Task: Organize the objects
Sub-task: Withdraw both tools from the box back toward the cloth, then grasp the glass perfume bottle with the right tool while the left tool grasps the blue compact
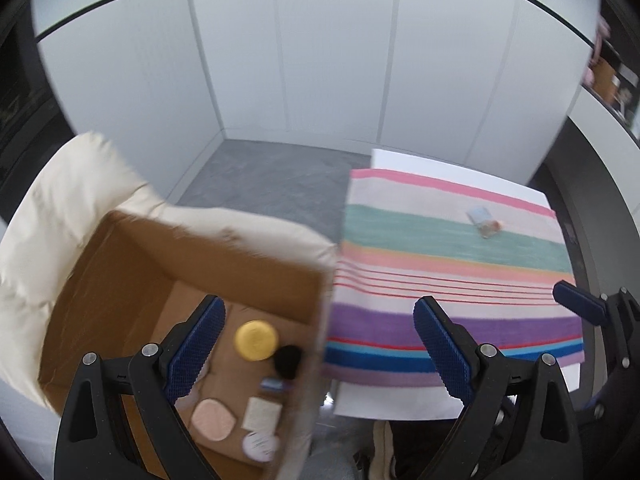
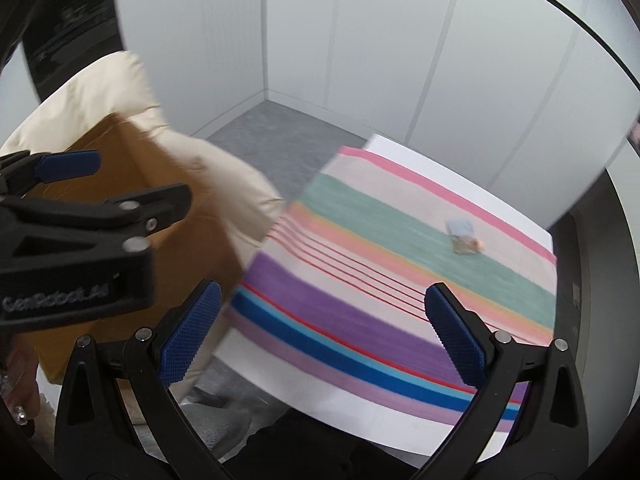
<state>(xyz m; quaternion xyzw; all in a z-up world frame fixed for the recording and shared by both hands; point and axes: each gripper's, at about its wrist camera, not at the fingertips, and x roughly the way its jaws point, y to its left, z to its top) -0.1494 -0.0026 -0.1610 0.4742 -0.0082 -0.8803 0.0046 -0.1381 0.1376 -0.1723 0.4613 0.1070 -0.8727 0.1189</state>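
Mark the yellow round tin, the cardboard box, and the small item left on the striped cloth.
yellow round tin [image 1: 256,340], left wrist view, centre of lid
cardboard box [image 1: 224,252], left wrist view, far inner wall
small item [image 2: 464,236], right wrist view, middle; blurred

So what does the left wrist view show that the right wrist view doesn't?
Only the left wrist view looks into the cardboard box: a yellow round lid, a black round item and a pink pad lie inside. Only the right wrist view shows the left tool's side. Both share the striped cloth with a small item on it, and the cream fabric.
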